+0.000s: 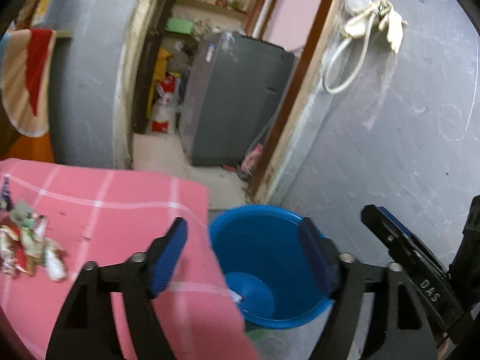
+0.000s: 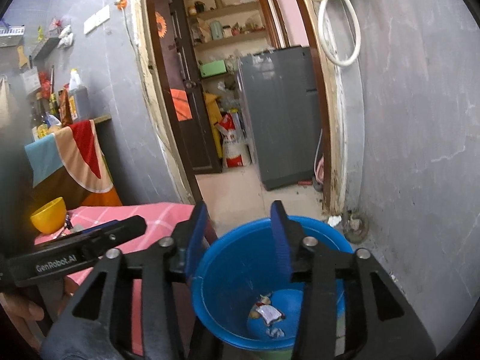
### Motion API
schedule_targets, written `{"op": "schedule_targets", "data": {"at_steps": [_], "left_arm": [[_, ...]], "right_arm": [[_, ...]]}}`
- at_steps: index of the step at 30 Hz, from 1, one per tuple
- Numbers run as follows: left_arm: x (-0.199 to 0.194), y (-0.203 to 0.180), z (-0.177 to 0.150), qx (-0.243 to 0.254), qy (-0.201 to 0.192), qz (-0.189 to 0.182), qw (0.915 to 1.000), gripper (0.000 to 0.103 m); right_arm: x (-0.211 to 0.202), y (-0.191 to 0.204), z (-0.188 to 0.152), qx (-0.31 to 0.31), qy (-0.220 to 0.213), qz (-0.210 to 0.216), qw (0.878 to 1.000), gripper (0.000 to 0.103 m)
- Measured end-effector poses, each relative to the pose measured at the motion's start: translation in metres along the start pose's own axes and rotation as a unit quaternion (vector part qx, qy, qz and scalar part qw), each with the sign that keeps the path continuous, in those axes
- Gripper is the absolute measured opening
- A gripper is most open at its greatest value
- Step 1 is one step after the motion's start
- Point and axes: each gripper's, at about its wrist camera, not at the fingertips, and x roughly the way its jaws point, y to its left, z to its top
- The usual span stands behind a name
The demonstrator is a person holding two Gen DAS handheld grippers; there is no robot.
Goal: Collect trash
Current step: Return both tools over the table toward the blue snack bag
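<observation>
— Where are your hands?

— Both tilt down over the bucket (image 2: pixel 270 285), which stands on the floor just beside the table's (image 1: pixel 120 210) right edge. My right gripper (image 2: pixel 240 240) hangs above the bucket's mouth. My left gripper (image 1: pixel 243 258) sits beside it, one finger over the pink cloth at the table's edge, the other over the bucket's rim.

— Holding anything?

— No. The left jaws stand wide apart with nothing between the pads. The right jaws are also spread, empty, the bucket's inside showing through the gap.

— And the trash?

— Some wrappers (image 2: pixel 267 315) lie at the bottom of the bucket. A pile of crumpled wrappers (image 1: pixel 27 243) rests on the table near its left edge, well apart from my left gripper. A yellow bowl (image 2: pixel 48 214) stands at the table's far left corner.
</observation>
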Motion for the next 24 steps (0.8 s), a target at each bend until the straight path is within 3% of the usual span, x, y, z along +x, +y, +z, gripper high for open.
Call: {"op": "schedule_targets", "data": {"at_steps": [4,7,10,24], "left_arm": [[-0.027,0.017,0.001,0.000,-0.048,0.026,0.9985,0.094],[-0.047,0.028,-0.001,0.000,-0.080,0.045,0.9958,0.100],[-0.064,0.040,-0.004,-0.002,-0.096,0.058,0.9937,0.101],[-0.148,0.090,-0.020,0.023,-0.170,0.141,0.9750,0.101]], "right_arm": [[-0.009,0.015,0.003,-0.008,-0.026,0.010,1.000,0.091],[-0.017,0.028,0.003,-0.012,-0.049,0.017,0.999,0.094],[-0.022,0.041,0.003,-0.015,-0.070,0.027,0.997,0.103],[-0.040,0.119,-0.001,-0.059,-0.150,0.071,0.984,0.103]]}}
